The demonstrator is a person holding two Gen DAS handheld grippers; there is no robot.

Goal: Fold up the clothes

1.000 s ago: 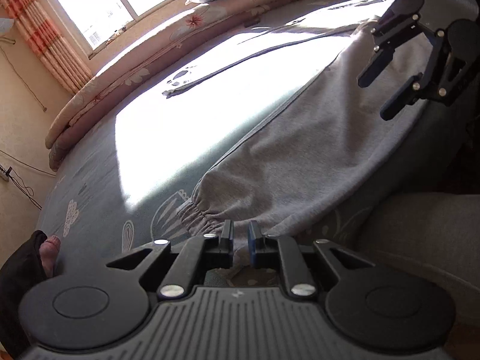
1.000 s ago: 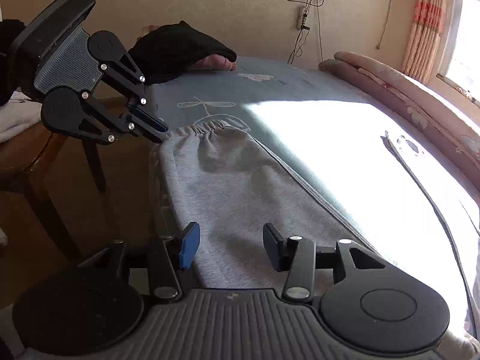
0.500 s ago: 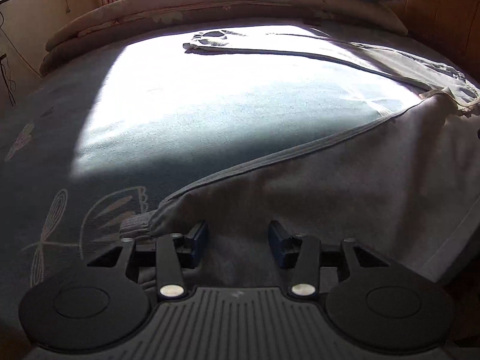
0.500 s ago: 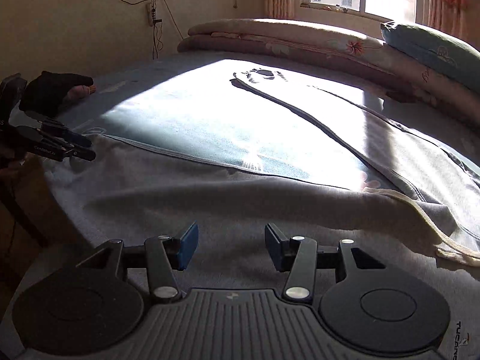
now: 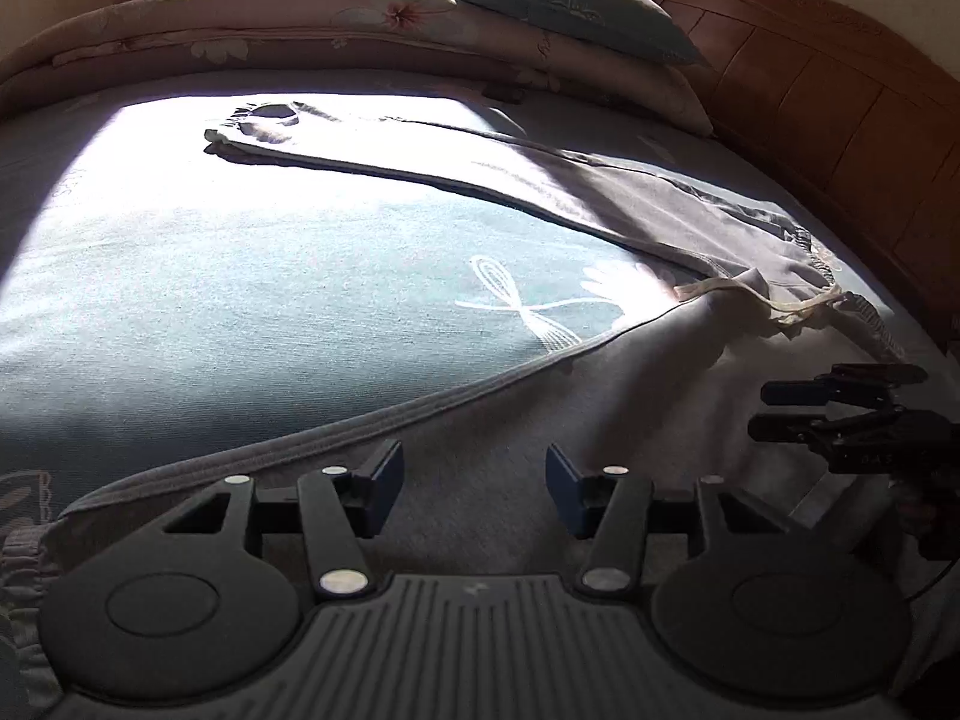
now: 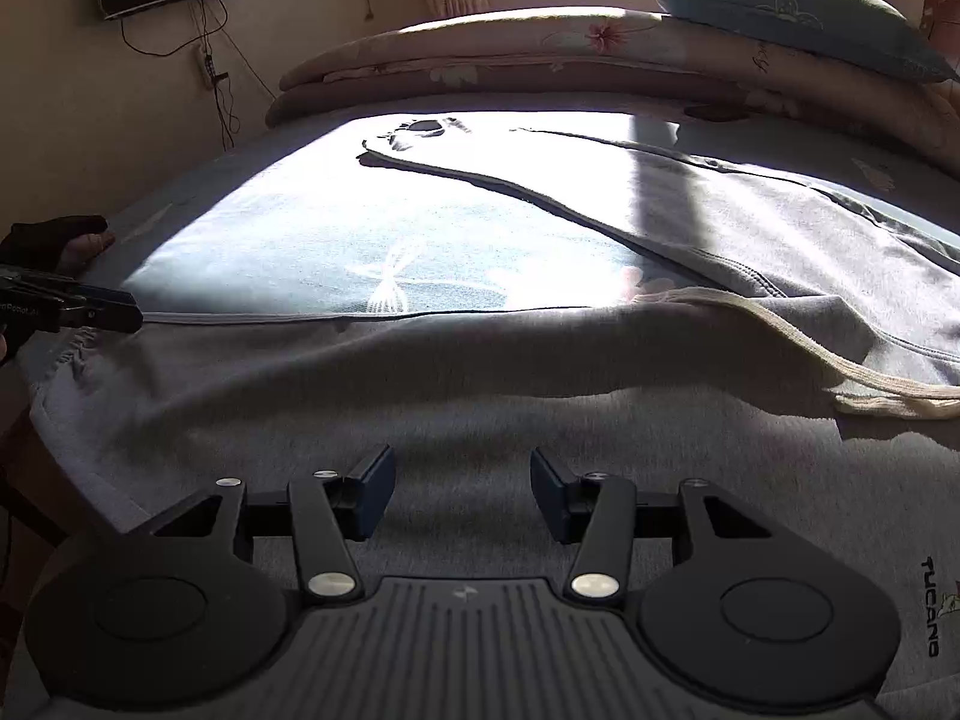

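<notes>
One pair of grey sweatpants (image 5: 630,396), one pillow (image 5: 564,6), two grippers.

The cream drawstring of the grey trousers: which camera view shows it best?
The right wrist view. There the drawstring lies large and sunlit across the grey trousers. In the left wrist view it is smaller, farther off and partly in shadow.
</notes>
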